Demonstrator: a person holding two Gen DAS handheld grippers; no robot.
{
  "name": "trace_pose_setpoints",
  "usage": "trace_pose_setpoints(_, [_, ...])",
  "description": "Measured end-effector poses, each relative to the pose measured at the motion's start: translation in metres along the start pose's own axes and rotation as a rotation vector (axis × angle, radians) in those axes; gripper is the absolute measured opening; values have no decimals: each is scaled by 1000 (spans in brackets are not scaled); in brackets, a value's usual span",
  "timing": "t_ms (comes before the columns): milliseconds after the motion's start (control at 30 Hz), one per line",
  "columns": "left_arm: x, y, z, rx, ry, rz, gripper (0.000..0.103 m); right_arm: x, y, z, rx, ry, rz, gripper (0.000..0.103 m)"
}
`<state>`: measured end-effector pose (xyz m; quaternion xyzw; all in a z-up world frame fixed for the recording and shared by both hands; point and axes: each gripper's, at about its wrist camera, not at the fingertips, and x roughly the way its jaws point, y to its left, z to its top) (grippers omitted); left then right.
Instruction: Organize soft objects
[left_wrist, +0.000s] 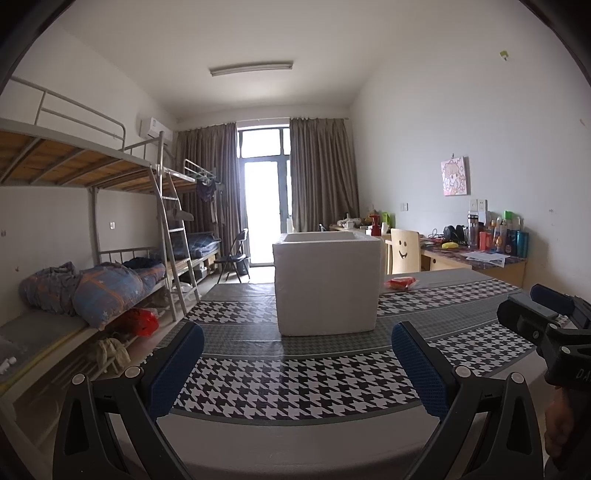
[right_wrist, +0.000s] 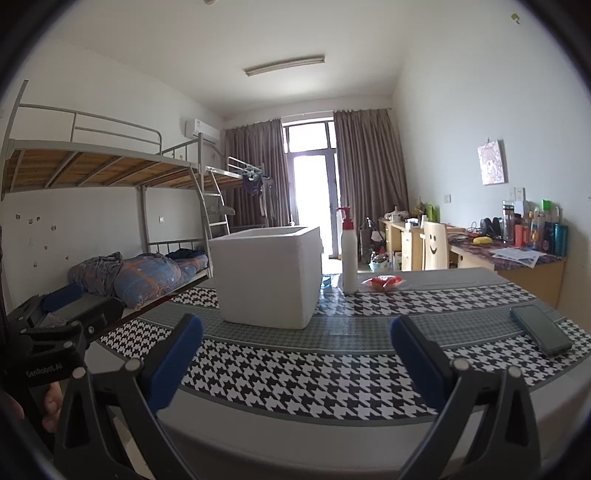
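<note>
I've got left gripper (left_wrist: 297, 363) & right gripper (right_wrist: 295, 360) both w/ fingers wide apart, nothing held, hovering over houndstooth surface (right_wrist: 295, 384). White foam box (right_wrist: 267, 275) upright mid-surface. Red soft packet (right_wrist: 384, 283) at far edge, just right of white pump bottle (right_wrist: 349, 254). Dark phone (right_wrist: 541, 328) near right.

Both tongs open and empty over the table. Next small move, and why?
Probably reach the right tongs forward toward the red-and-white packet beyond the white foam box. It looks like the only soft item on the table, lying beside the white pump bottle, and it sits on the right side. The left tongs are open too but farther off.
</note>
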<state>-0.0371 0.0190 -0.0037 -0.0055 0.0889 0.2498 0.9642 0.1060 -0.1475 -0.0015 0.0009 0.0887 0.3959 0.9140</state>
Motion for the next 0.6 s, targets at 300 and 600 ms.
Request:
trace_pose_setpoints(300, [4, -1, 1, 3, 10, 2, 102, 2, 0, 0, 1, 9, 1, 103])
trace_pose_setpoints(600, [8, -1, 0, -1, 11, 3, 102, 3, 0, 0, 9, 10, -8, 103])
